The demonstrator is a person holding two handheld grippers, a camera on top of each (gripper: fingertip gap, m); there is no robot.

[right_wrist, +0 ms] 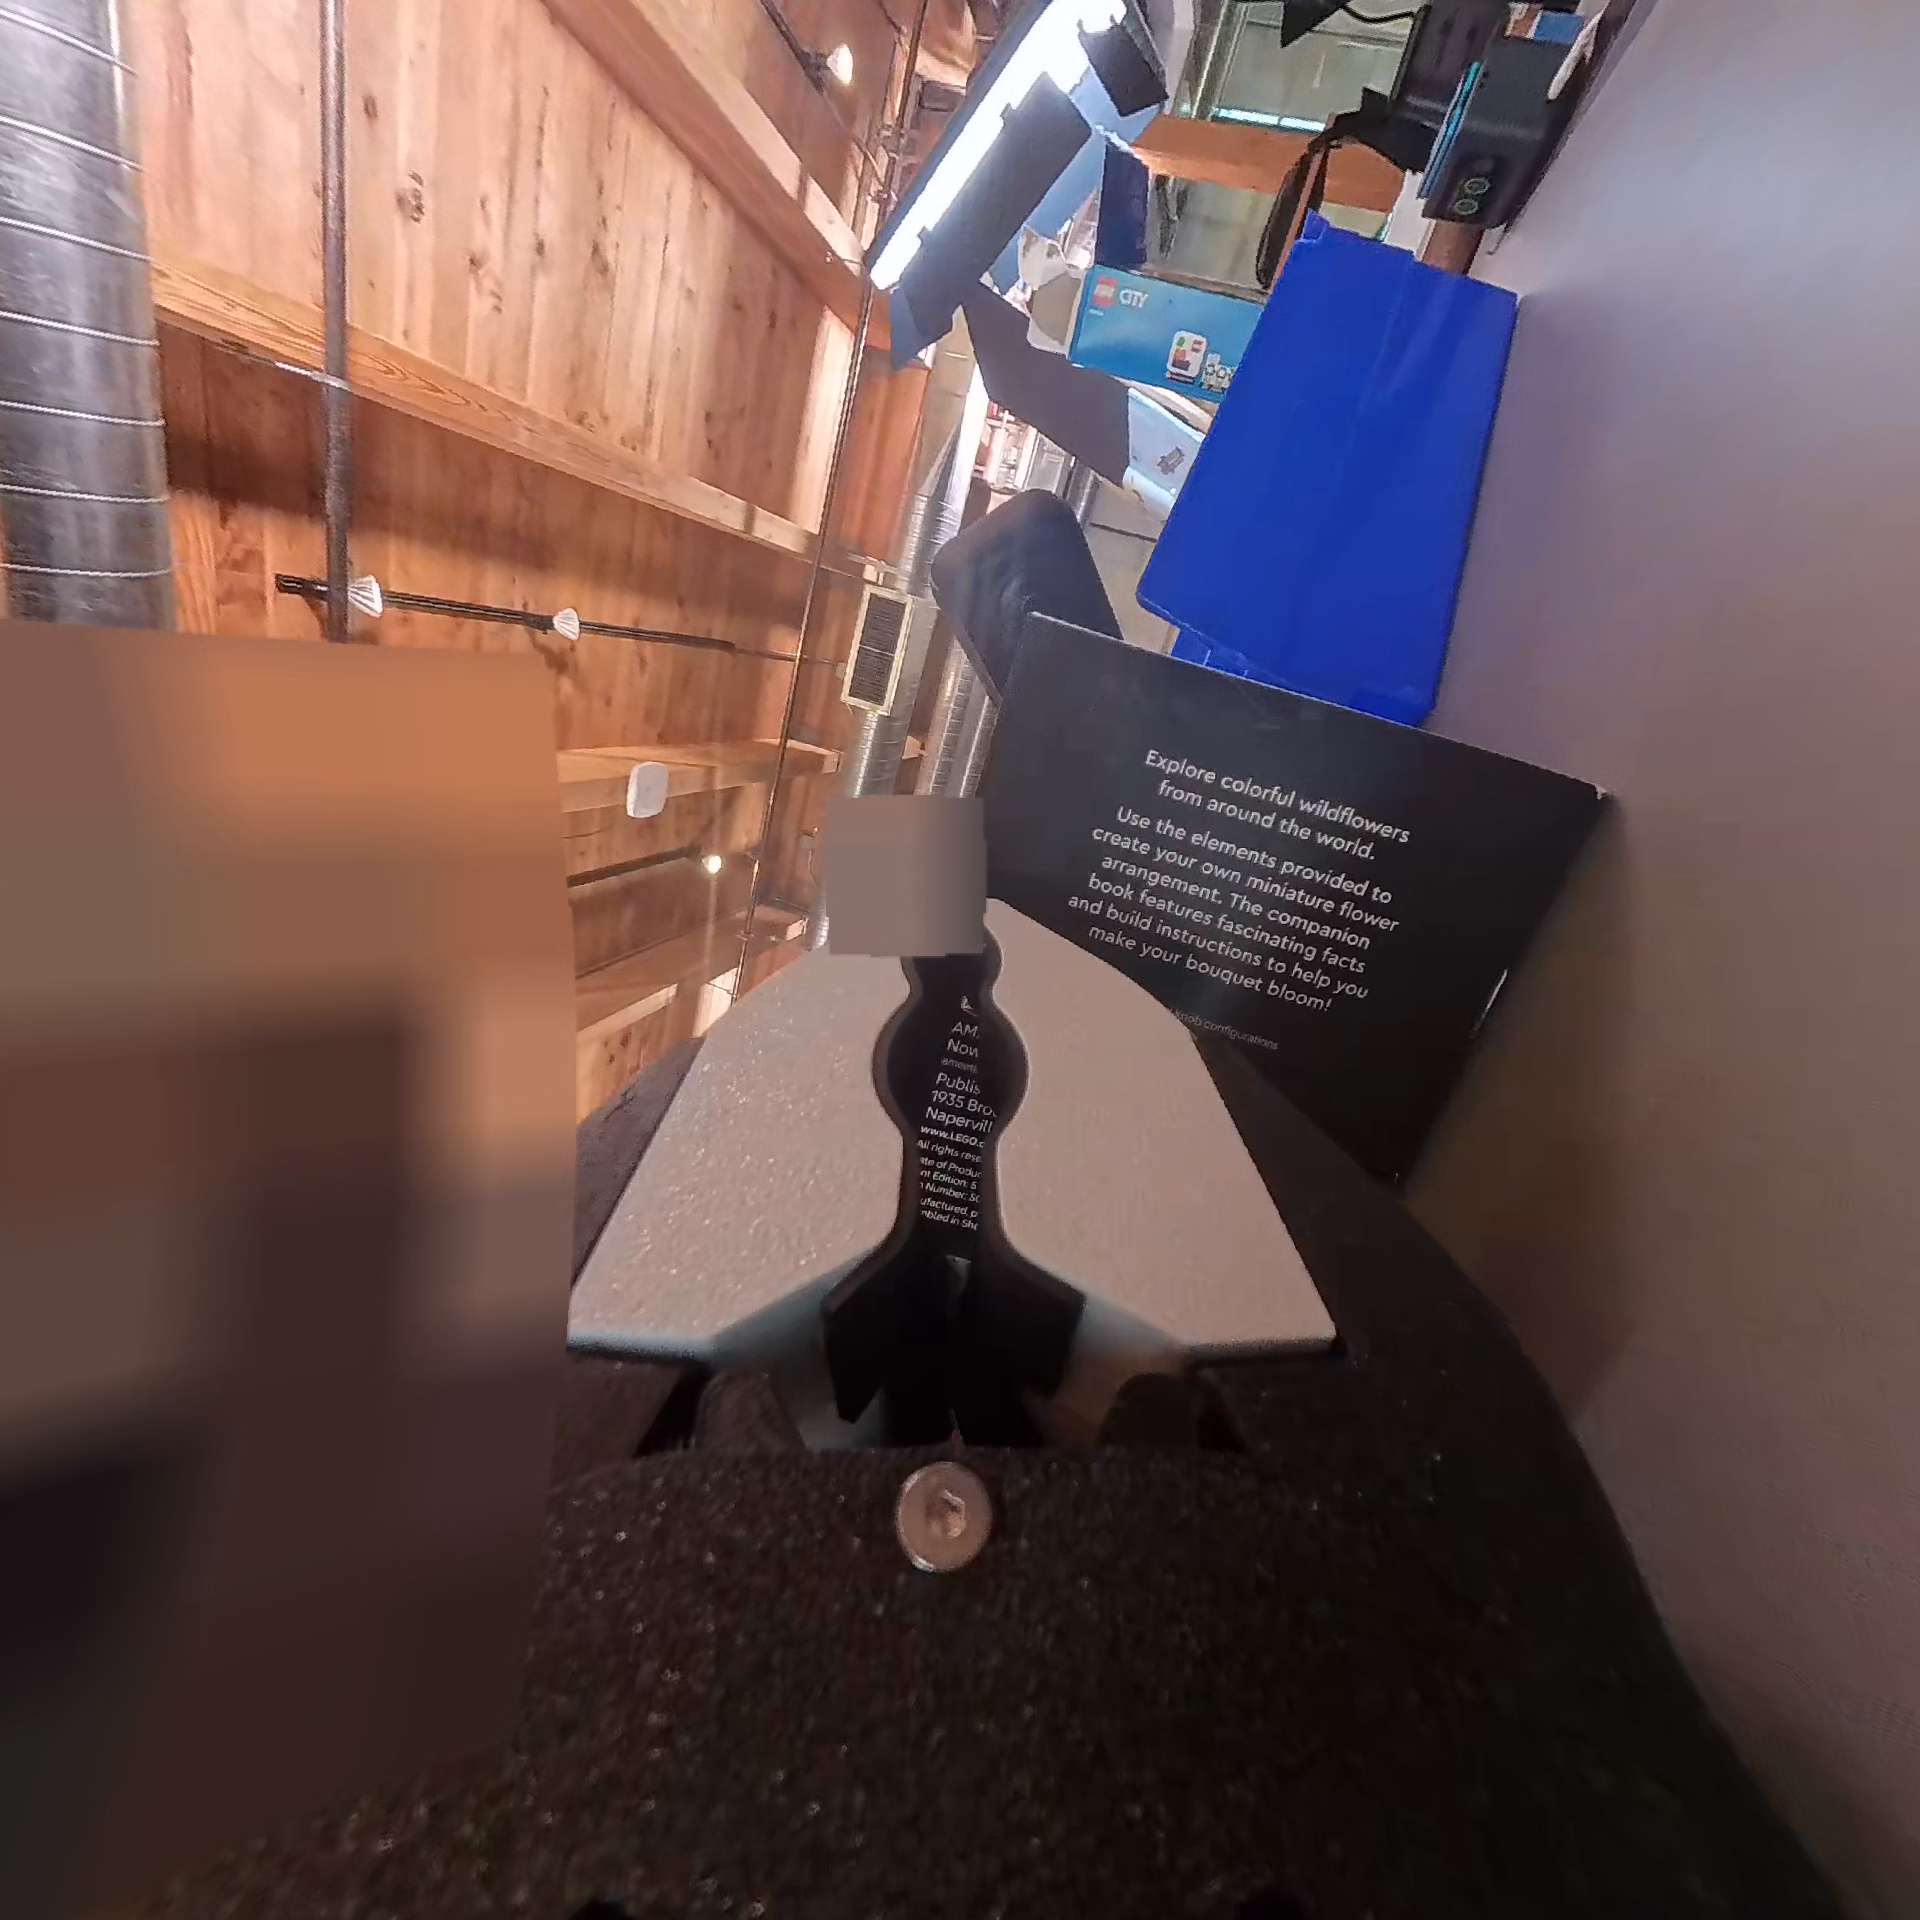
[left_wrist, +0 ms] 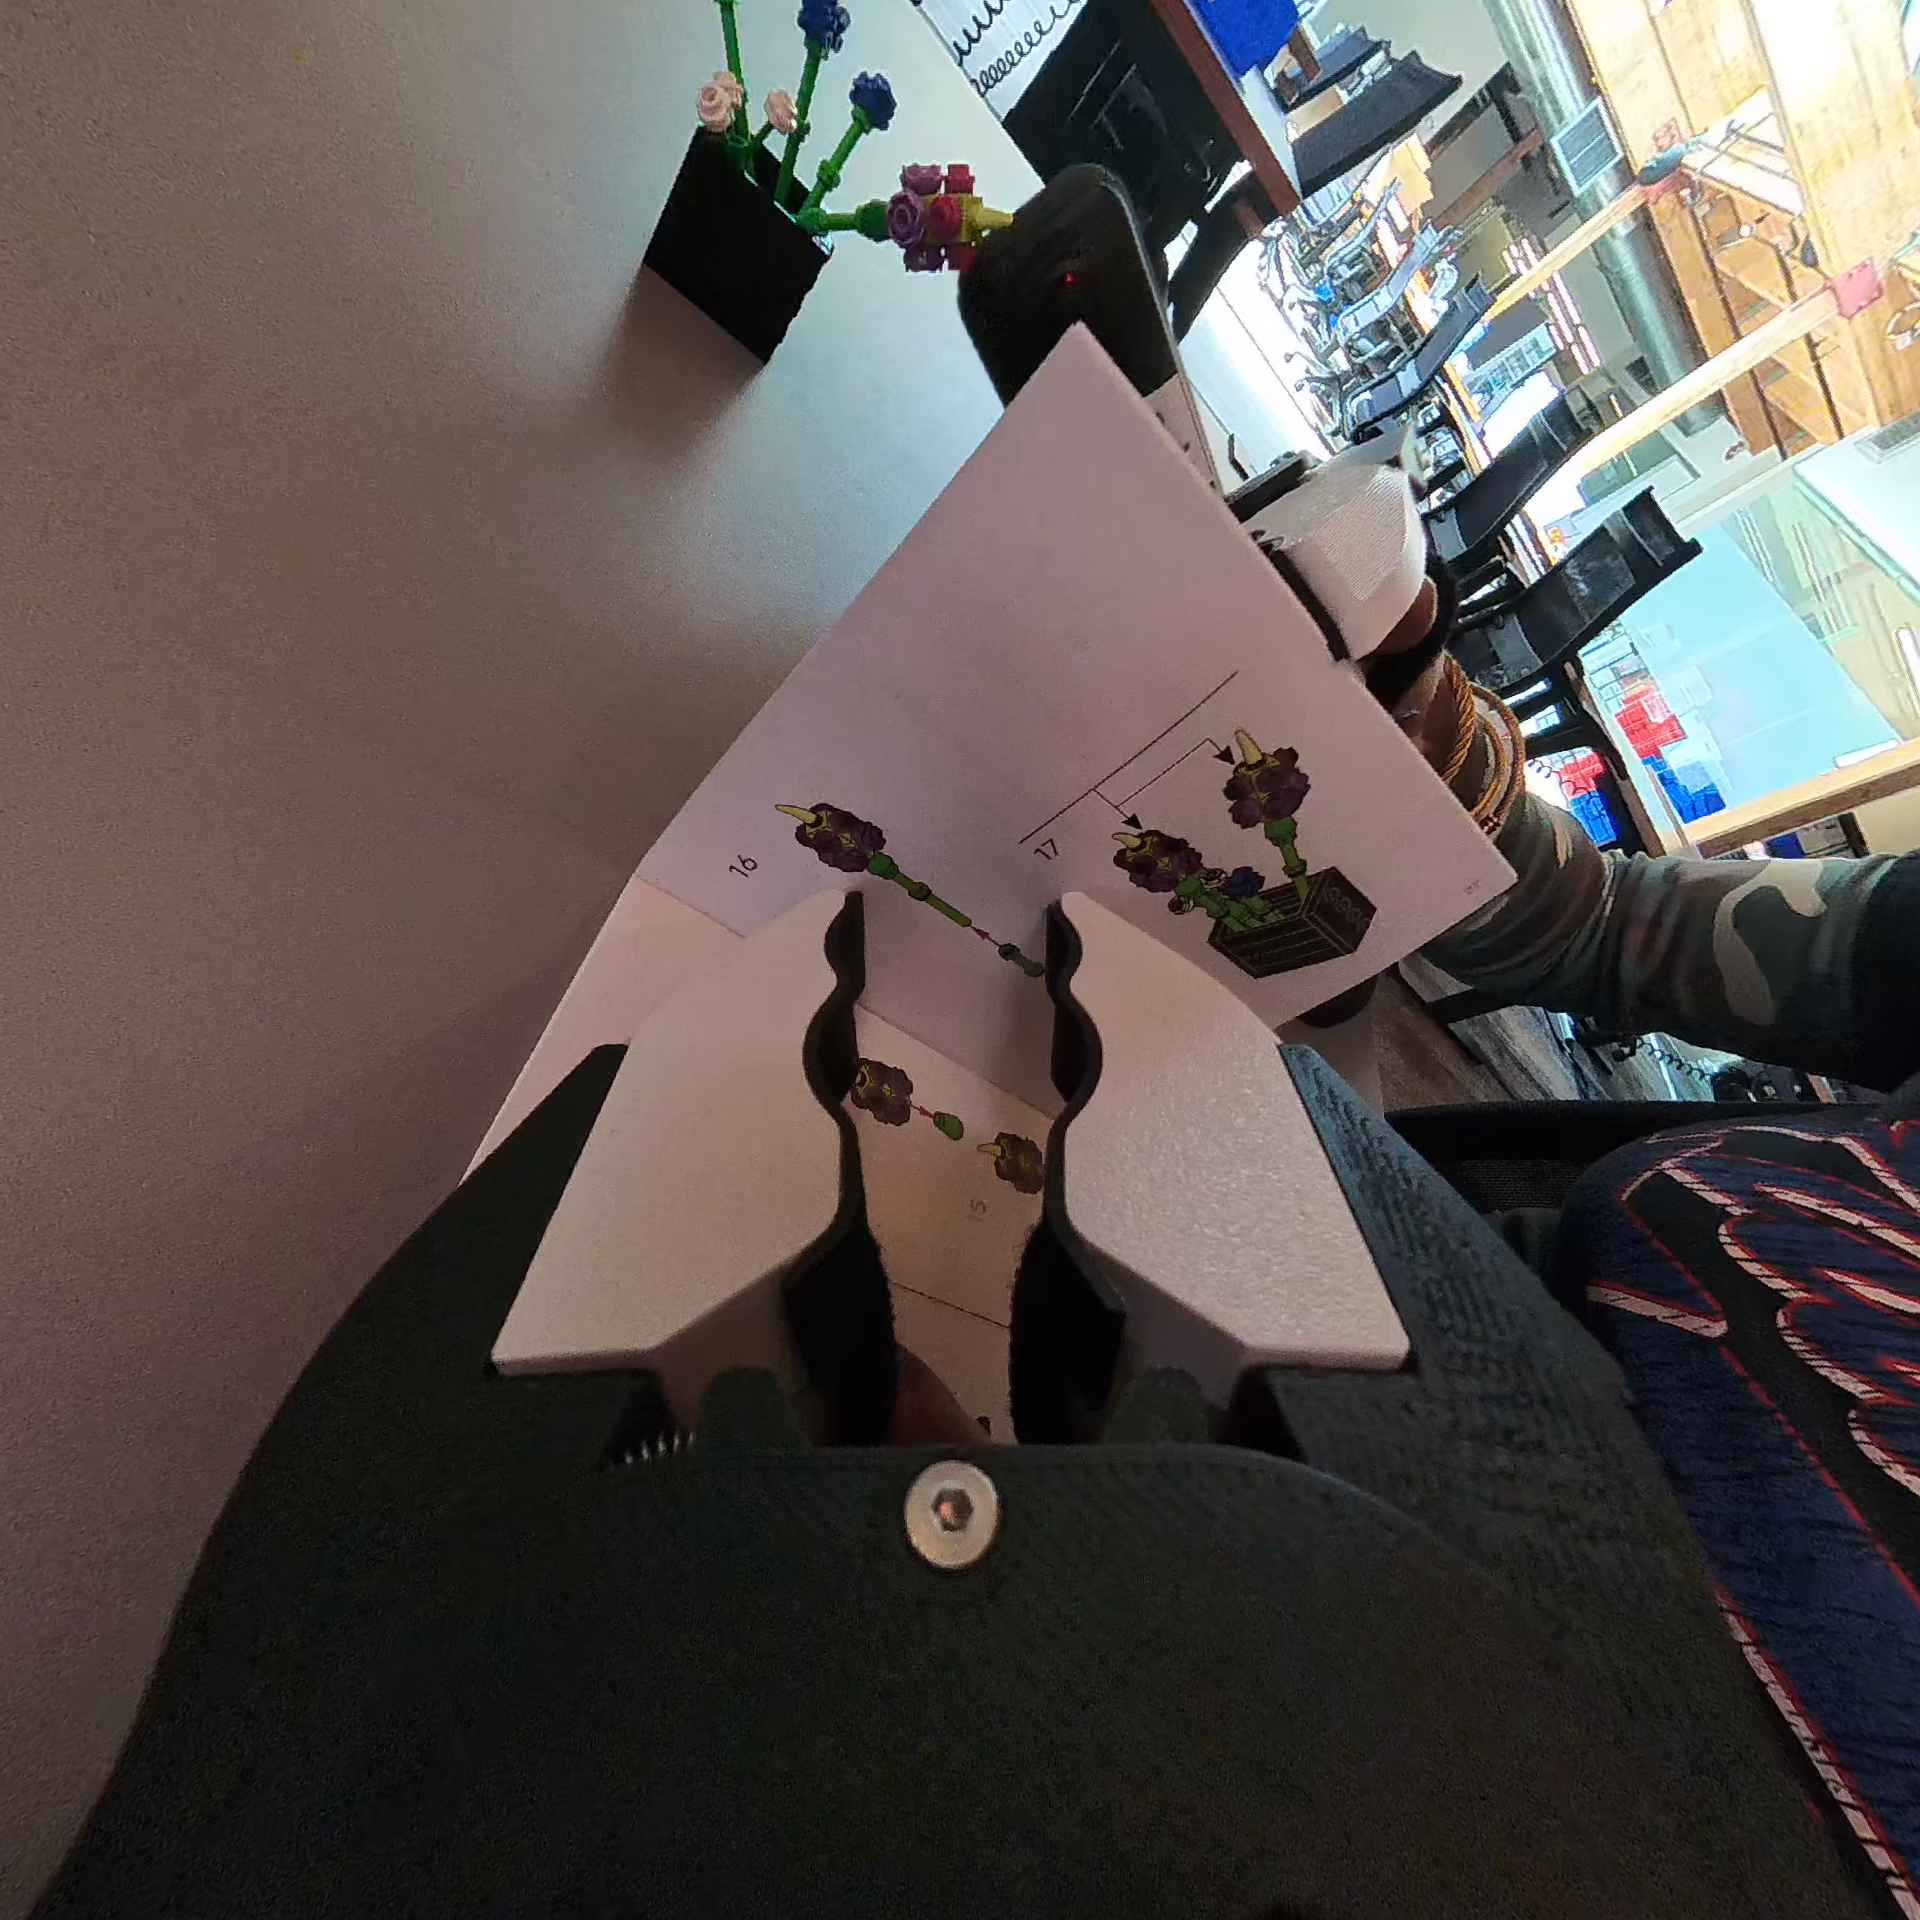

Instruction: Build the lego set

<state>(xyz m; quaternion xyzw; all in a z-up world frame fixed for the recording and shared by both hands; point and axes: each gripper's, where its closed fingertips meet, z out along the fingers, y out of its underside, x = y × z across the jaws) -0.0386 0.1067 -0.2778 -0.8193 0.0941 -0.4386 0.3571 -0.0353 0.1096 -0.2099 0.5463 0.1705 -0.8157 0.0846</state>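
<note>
An open instruction booklet (left_wrist: 1039,665) lies at the table's near edge, one leaf lifted upright. My left gripper (left_wrist: 951,920) is open and empty, its white fingers (left_wrist: 707,1122) over the flat pages. My right gripper (right_wrist: 983,961) is shut on the booklet's black cover (right_wrist: 1247,914); it also shows in the left wrist view (left_wrist: 1340,561) pinching the lifted leaf's far edge. A black box (left_wrist: 727,249) on the table holds green-stemmed Lego flowers (left_wrist: 831,83) with blue and pink heads. A purple and red flower head (left_wrist: 935,218) on a green stem leans out of the box.
The white table (left_wrist: 364,623) stretches left of the booklet. A black chair back (left_wrist: 1060,281) stands behind the box. A person's camouflage sleeve (left_wrist: 1662,935) reaches in from the right. A blue bin (right_wrist: 1330,468) stands beyond the cover against a grey surface. Tip to tip, the grippers are about 7 cm apart.
</note>
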